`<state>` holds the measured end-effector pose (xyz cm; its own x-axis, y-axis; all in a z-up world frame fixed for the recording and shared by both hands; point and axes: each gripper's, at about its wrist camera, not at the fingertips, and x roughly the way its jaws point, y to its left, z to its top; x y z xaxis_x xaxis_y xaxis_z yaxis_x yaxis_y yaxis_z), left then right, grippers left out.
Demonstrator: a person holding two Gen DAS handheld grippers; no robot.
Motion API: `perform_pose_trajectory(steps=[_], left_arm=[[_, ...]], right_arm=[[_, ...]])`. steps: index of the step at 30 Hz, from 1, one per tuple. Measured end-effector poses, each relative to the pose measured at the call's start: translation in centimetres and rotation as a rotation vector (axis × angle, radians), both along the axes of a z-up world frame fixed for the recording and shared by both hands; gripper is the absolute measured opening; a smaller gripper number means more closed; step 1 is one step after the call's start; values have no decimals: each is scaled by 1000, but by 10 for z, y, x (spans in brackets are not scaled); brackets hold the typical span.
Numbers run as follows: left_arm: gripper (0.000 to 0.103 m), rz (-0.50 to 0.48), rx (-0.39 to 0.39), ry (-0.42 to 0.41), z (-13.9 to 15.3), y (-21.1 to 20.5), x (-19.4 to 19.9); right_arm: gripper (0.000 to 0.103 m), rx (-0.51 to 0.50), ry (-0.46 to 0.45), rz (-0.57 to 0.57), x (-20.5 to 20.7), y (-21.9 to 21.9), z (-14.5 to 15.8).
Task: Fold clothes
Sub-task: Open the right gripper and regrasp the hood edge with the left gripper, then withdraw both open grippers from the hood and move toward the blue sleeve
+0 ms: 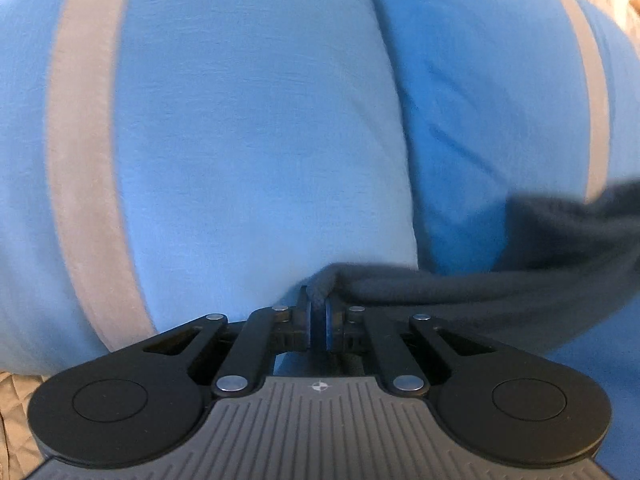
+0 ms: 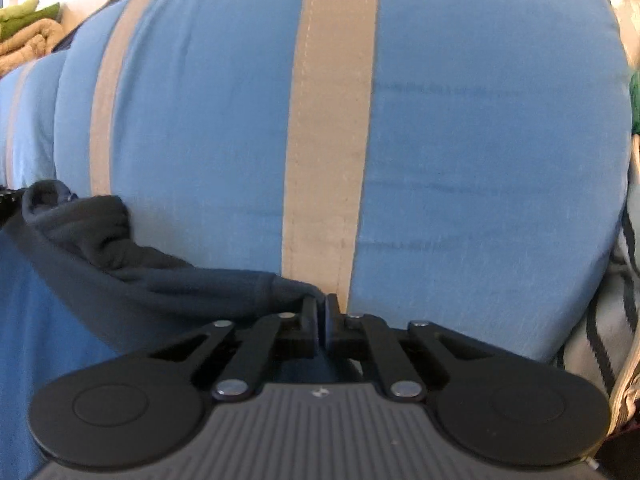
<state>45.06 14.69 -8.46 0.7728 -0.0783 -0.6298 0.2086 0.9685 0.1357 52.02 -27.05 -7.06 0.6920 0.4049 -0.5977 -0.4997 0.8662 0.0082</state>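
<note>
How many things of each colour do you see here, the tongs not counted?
Dark navy: 1, the garment, held by both tongs.
Light blue with beige stripes: 2, the cushions.
Green: 1, folded fabric.
Total: 4

- You have one dark navy garment [image 1: 500, 292], stretched between your two grippers.
- You face two blue cushions [image 1: 248, 128] with beige stripes.
- You can count two beige stripes [image 2: 328, 152] on the cushion in the right wrist view.

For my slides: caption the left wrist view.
Left gripper shut on dark garment before blue cushions.
</note>
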Motion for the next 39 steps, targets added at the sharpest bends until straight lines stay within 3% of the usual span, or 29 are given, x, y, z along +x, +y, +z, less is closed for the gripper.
perform_pose_trajectory(steps=[2,3,6,7,8,10,12,14,21,27,33,39], left_arm=[[7,13,12,13,-2,-2,-2],[14,26,8,18,-2,-1,-4],[51,68,0,34,0,2,-9],[60,89,14,36,2,4,-12],[63,106,13,35,5,7,-17],[68,132,-26,39,13,15,-30],[68,133,-79,47,22,22,-45],[69,126,-116,51,32,27,-64],[70,94,-123,20,76,19,-143],[71,94,-132,-22,104,22,-221],[71,130,-190,-73,140,28,-266],[71,151,-252,-166,195,37,-319]], right_arm=[[13,-36,-4,7,-6,9,-1],[21,-27,-1,16,-9,11,-1],[61,-41,-34,-22,-20,12,4],[84,-44,-33,-33,-23,11,5],[92,-49,-36,-37,-29,11,8],[93,-52,-38,-43,-41,11,13],[103,-49,-25,-36,-56,10,22],[103,-52,-22,-22,-71,8,33],[103,-173,-53,50,-132,12,65],[103,-175,-76,13,-182,1,96],[103,-172,-124,25,-234,2,145],[103,-181,-196,87,-287,15,201]])
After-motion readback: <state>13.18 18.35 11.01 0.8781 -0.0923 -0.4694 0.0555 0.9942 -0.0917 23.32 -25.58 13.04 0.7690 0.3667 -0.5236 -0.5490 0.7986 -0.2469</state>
